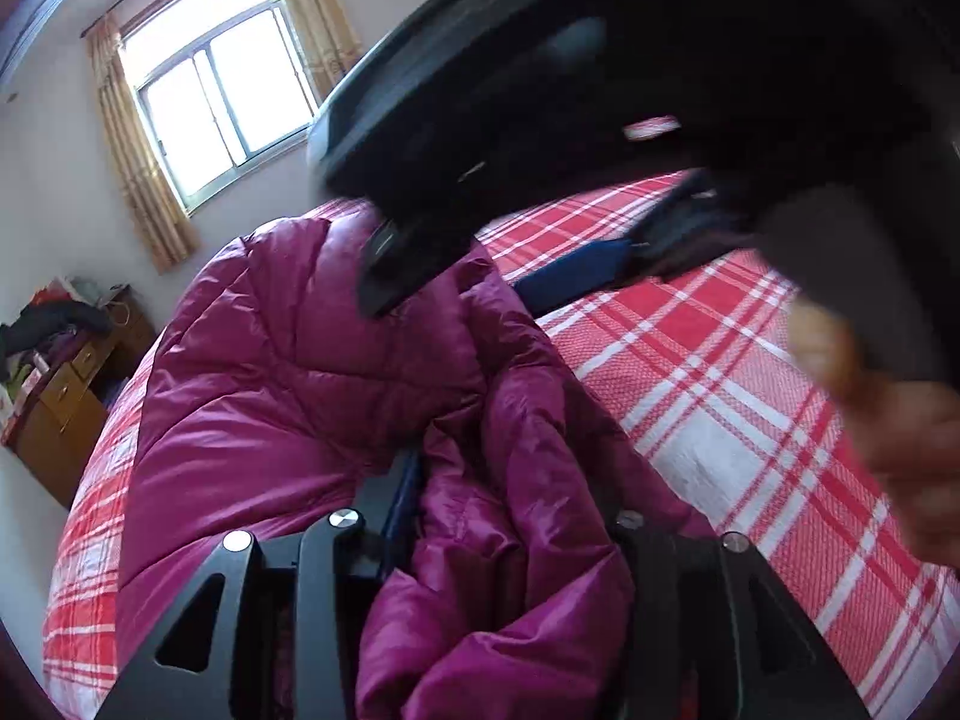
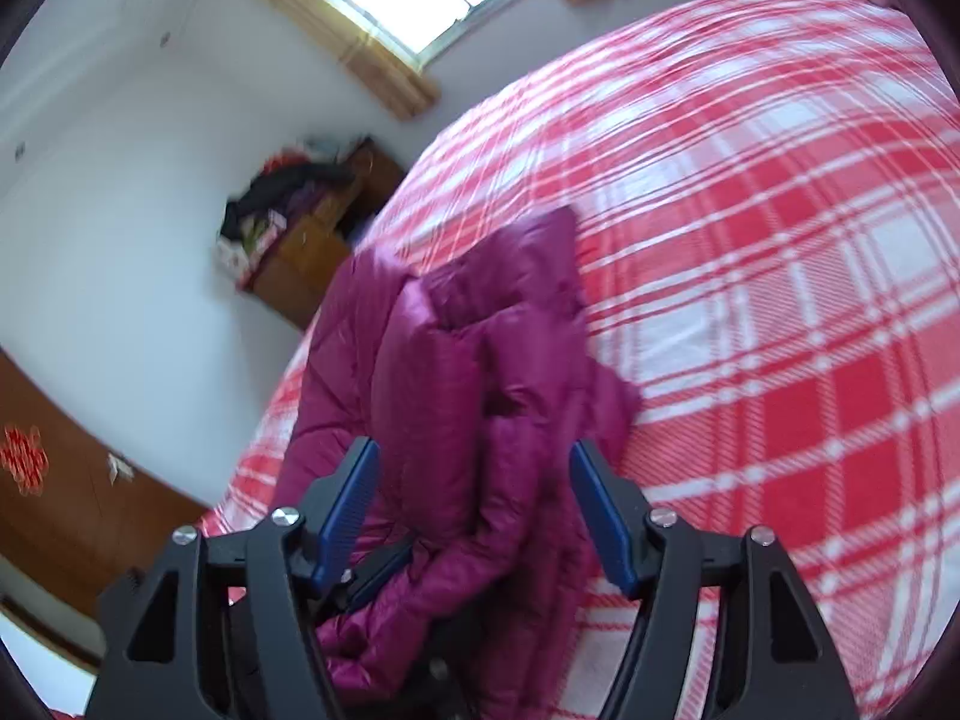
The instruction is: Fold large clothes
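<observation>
Spreading wide, the blue-padded fingers [image 2: 351, 504] of the right gripper [image 2: 473, 450] are standing released, pressing on nothing, with a rumpled ridge of the magenta quilted jacket [image 2: 456, 360] lying on the bed below and between them. Lower in that same view, a dark piece of the other tool is poking out from under the jacket's folds. From the left wrist view, the left gripper [image 1: 516, 498] is sitting buried in the jacket: puffy fabric is bulging up between its two black arms, only a sliver of one blue pad is peeking out on the left side, and whether those fingers are clenching the cloth or lying loose around it I cannot tell. Above it the right gripper is looming as a big, blurred black shape over the jacket, and a person's right hand [image 1: 900, 432] is showing, blurred, at the right edge. The jacket is lying bunched and partly doubled over near the edge of the bed [image 2: 750, 300], which is wearing a red-and-white plaid cover. Beyond the bed, a wooden cabinet [image 1: 66, 396] piled with clutter is standing against the white wall, and a bright window [image 1: 222, 90] with tan curtains [image 1: 138, 180] is glowing above it.
</observation>
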The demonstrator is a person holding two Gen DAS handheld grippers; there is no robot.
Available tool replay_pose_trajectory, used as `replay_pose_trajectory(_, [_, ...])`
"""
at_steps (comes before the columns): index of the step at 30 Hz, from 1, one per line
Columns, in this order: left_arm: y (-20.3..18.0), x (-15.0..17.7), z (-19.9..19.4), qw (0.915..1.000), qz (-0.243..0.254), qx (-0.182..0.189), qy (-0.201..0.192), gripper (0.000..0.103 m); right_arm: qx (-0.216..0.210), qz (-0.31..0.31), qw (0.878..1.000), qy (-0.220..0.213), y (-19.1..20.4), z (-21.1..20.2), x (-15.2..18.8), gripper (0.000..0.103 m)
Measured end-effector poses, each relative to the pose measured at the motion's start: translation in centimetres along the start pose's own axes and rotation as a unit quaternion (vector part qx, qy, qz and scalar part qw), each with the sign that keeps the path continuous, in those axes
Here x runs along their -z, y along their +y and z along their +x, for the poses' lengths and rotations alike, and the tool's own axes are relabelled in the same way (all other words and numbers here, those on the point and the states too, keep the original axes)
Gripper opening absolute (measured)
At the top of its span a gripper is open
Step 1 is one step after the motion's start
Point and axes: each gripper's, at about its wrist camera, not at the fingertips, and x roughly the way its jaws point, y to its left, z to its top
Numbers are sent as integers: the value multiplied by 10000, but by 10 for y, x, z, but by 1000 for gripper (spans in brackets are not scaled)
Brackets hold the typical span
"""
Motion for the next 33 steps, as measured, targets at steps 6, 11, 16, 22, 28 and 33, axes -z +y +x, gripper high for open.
replay_pose_trajectory(6, [28, 18, -59, 9971, 131, 747, 45, 51, 454, -292, 9980, 338, 11, 23, -4, 21])
replay_pose_trajectory(11, [91, 42, -128, 9903, -337, 1339, -150, 51, 585, -198, 9977, 286, 6, 17, 4, 21])
replay_pose_trajectory(16, [175, 16, -117, 9894, -1407, 300, -193, 59, 477, 156, 9986, 148, -10, 17, 9, 21])
replay_pose_trajectory(22, [213, -5, -13, 9667, -2452, 29, 737, 60, 758, 172, 9968, 168, -10, 17, 18, 21])
replay_pose_trajectory(28, [176, -3, 29, 9720, -2077, -279, 1063, 63, 831, 264, 9961, 118, -26, 20, 27, 18])
replay_pose_trajectory(33, [163, 5, 44, 9759, -1867, -617, 947, 69, 660, 379, 9971, 92, -37, 25, 26, 17])
